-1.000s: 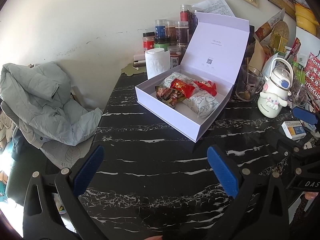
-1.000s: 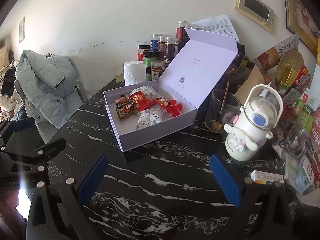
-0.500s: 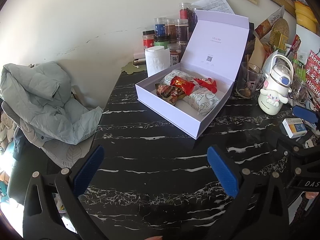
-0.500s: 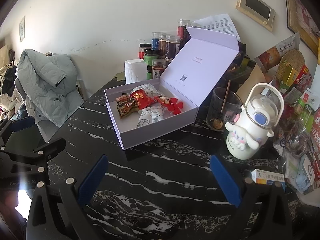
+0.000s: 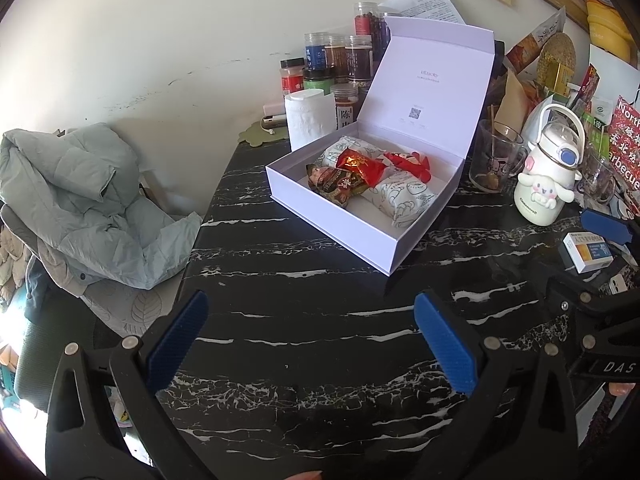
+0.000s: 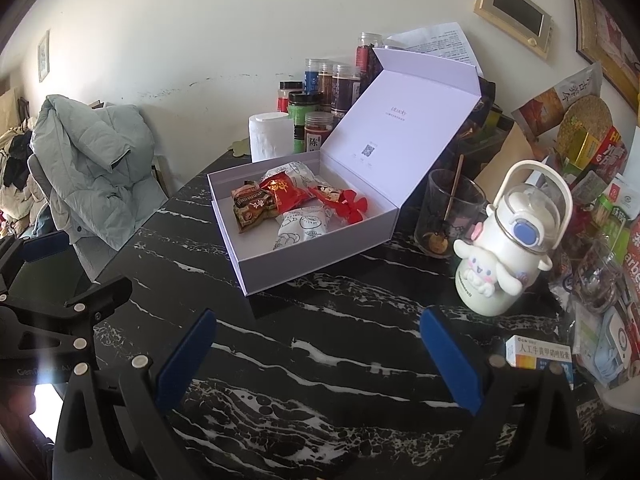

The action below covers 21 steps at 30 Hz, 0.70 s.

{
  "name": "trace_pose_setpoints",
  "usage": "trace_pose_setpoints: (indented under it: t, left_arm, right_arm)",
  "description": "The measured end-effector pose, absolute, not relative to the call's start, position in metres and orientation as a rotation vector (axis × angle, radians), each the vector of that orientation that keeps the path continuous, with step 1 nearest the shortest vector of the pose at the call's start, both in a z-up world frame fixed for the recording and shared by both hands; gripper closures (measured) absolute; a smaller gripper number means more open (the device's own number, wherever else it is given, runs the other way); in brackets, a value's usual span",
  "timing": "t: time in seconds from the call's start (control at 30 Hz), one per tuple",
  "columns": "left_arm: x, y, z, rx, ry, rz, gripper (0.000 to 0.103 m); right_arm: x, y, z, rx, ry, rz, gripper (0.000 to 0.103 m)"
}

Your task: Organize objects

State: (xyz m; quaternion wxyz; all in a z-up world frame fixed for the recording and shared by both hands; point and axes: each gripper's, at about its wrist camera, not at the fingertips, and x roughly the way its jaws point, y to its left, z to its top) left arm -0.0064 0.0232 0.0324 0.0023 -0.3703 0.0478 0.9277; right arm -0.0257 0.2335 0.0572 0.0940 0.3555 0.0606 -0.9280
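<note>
A white gift box [image 5: 332, 224] [image 6: 304, 264] stands on the black marble table [image 5: 304, 312] [image 6: 320, 344] with its lid raised. Inside lie several snack packets: a brown one [image 5: 336, 186] [image 6: 252, 206], a red one [image 5: 358, 164] [image 6: 282, 192] and white wrapped ones [image 5: 404, 198] [image 6: 304, 226]. My left gripper [image 5: 312, 344] hangs open over bare table in front of the box, holding nothing. My right gripper [image 6: 318, 360] is open too, empty, nearer the box's right corner. Each gripper shows at the other view's edge.
A white cartoon bottle [image 6: 504, 256] [image 5: 546, 184], a glass with a stick [image 6: 448, 216] and a small medicine box [image 6: 538, 354] [image 5: 588, 252] sit at the right. Spice jars [image 6: 320, 92] and a paper roll [image 5: 310, 122] line the wall. A grey jacket [image 5: 80, 200] drapes a chair left.
Both grippers have drawn back slightly from the box, which looks a little farther away. Their jaws stay open and nothing on the table has moved.
</note>
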Motion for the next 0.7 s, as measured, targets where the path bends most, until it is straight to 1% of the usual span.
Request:
trace_pose_setpoints:
  t: [0.7]
  left_arm:
    - [-0.010, 0.026, 0.021, -1.220, 0.181, 2.887, 0.000]
  right_arm:
    - [-0.028, 0.233, 0.049, 1.085, 0.183, -2.749, 0.001]
